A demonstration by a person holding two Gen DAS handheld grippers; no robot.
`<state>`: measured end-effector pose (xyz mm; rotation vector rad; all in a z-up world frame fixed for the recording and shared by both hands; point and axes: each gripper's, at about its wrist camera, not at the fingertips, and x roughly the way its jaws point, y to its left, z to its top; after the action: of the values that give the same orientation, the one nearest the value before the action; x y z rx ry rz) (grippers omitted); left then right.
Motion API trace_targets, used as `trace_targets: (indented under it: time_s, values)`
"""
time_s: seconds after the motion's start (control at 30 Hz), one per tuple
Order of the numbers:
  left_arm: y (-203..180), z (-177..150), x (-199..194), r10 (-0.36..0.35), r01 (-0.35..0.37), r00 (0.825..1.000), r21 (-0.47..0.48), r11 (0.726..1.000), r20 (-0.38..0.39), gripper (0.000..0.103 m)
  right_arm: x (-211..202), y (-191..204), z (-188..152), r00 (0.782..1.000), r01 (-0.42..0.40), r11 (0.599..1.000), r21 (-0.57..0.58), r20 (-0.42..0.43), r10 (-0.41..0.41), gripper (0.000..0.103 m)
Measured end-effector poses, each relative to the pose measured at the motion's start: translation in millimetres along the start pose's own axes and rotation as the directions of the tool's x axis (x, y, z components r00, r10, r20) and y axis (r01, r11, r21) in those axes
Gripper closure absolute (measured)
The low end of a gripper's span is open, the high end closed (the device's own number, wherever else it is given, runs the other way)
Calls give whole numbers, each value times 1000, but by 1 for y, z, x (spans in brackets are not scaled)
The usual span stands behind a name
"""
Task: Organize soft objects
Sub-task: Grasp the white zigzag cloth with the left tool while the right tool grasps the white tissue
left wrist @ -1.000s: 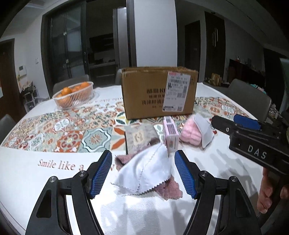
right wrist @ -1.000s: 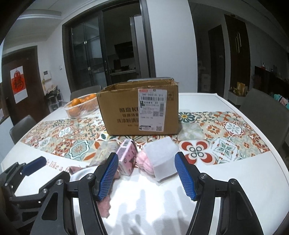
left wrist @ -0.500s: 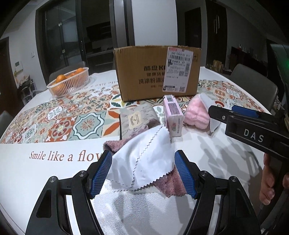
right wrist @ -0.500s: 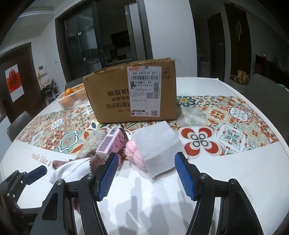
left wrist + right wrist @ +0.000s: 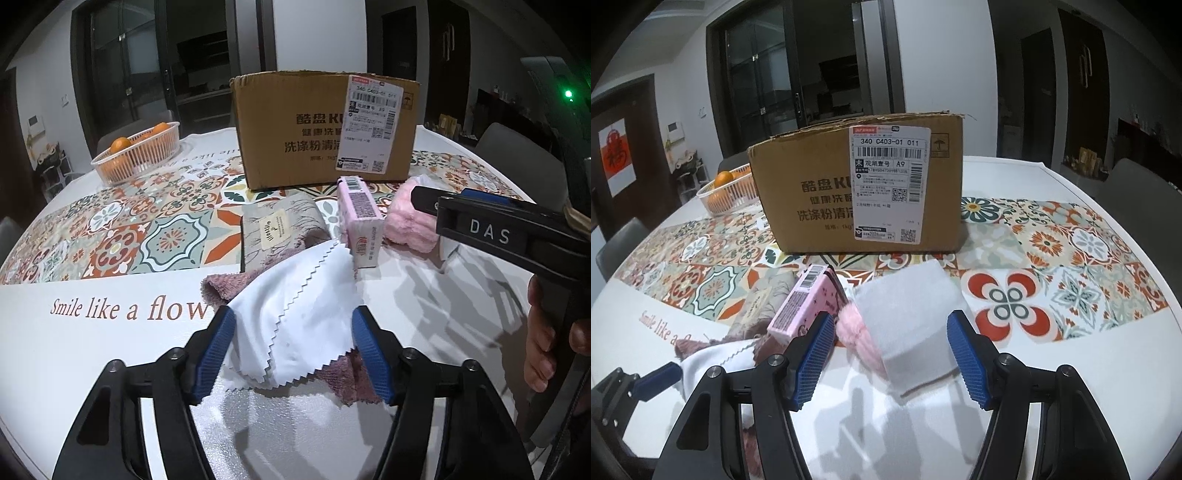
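Observation:
A white zigzag-edged cloth lies on a mauve towel near the table's front edge. My left gripper is low over them. Its jaws are closing with the white cloth between the blue pads, and the cloth is not bunched. Further right, a folded pale grey cloth rests on a fluffy pink towel. My right gripper stands open around both, its pads close to their sides. In the left wrist view the right gripper's body hides part of the pink towel.
A pink carton and a grey printed packet lie between the two piles. Behind them stand a cardboard box and a basket of oranges. A person's hand holds the right gripper. Chairs surround the table.
Both grippers have come lower and closer to their piles. The left jaws have narrowed around the white cloth. The right gripper has moved in over the grey cloth and pink towel.

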<state>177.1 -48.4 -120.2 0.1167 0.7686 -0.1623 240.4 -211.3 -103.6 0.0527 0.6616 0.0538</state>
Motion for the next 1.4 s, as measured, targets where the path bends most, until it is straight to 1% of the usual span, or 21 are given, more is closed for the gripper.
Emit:
trace_targets:
  time_s: [0.03, 0.1, 0.13, 0.2, 0.27, 0.37, 0.43, 0.57, 0.6, 0.63, 0.8, 0.93, 1.3, 1.4]
  values:
    - [0, 0, 1, 1, -1, 1000, 0, 1000, -2, 47, 2, 0, 0, 1000, 1, 1000, -1, -1, -1, 41]
    - [0, -1, 4, 0, 0, 1000, 5, 1000, -16, 57, 6, 0, 1, 1000, 8, 1000, -1, -7, -8, 45]
    - [0, -2, 5, -2, 3, 1000, 5, 1000, -24, 59, 8, 0, 2, 1000, 10, 1000, -2, -10, -10, 48]
    - [2, -2, 5, -11, 11, 1000, -2, 1000, -28, 67, 9, -1, 1, 1000, 10, 1000, 1, -12, -10, 52]
    - [2, -2, 4, -13, 13, 1000, -5, 1000, -23, 72, 8, -3, 1, 1000, 11, 1000, 7, -7, -11, 55]
    - [1, -1, 1, -15, 15, 1000, -2, 1000, -11, 76, 6, -4, 2, 1000, 7, 1000, 15, 4, -7, 63]
    - [0, 0, -1, -13, 13, 1000, 1, 1000, -4, 79, 5, -5, 2, 1000, 4, 1000, 19, 6, -4, 72]
    - [-1, 1, -5, -20, 20, 1000, -3, 1000, 16, 85, 2, -8, 0, 1000, -5, 999, 33, 13, 4, 81]
    - [-1, 1, -5, -23, 23, 1000, -5, 1000, 19, 87, 0, -9, 0, 1000, -7, 999, 41, 16, 6, 85]
    - [-1, 1, -6, -27, 27, 999, -7, 1000, 22, 87, -1, -10, 0, 1000, -7, 999, 48, 15, 6, 88]
    - [-1, 4, -12, -59, 60, 997, -36, 998, 44, 90, -9, -17, -2, 1000, 0, 997, 81, 21, -2, 92]
    - [-3, 7, -20, -82, 86, 994, -43, 995, 76, 91, -16, -20, -2, 1000, 13, 996, 90, 27, -15, 95]
    - [-2, 14, -44, -120, 130, 982, -63, 989, 147, 91, -45, -23, 2, 997, 0, 993, 116, 79, -9, 96]
    - [1, 14, -45, -131, 144, 980, -81, 986, 147, 90, -53, -22, 2, 996, -5, 993, 115, 90, -6, 96]
